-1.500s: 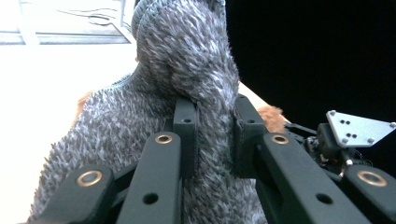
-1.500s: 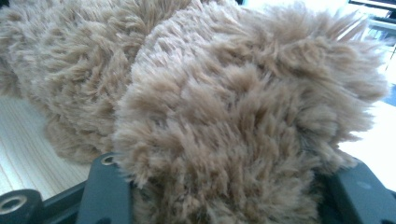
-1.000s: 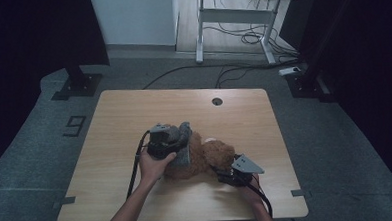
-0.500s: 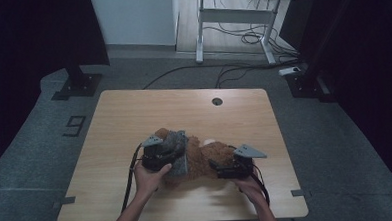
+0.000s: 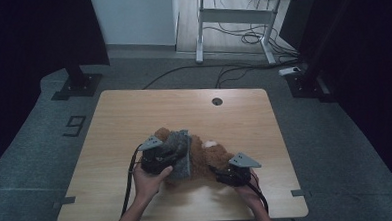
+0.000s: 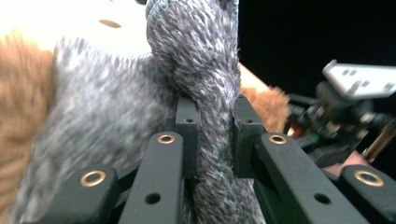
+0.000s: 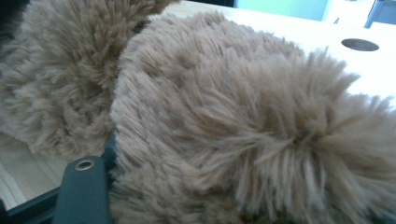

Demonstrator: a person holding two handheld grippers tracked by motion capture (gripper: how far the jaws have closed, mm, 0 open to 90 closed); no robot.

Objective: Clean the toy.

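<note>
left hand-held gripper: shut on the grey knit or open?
Shut. In the left gripper view the left hand-held gripper has both black jaws pressed on a bunched fold of the grey knitted garment worn by the brown plush toy.

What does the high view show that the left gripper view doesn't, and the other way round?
High view: the whole table, the floor marking and the desk frame behind it. Left gripper view: close up, the left hand-held gripper shut on a fold of the grey knit cloth, pads pressing both sides. Both: the cloth, the brown plush toy and the table's round hole.
</note>
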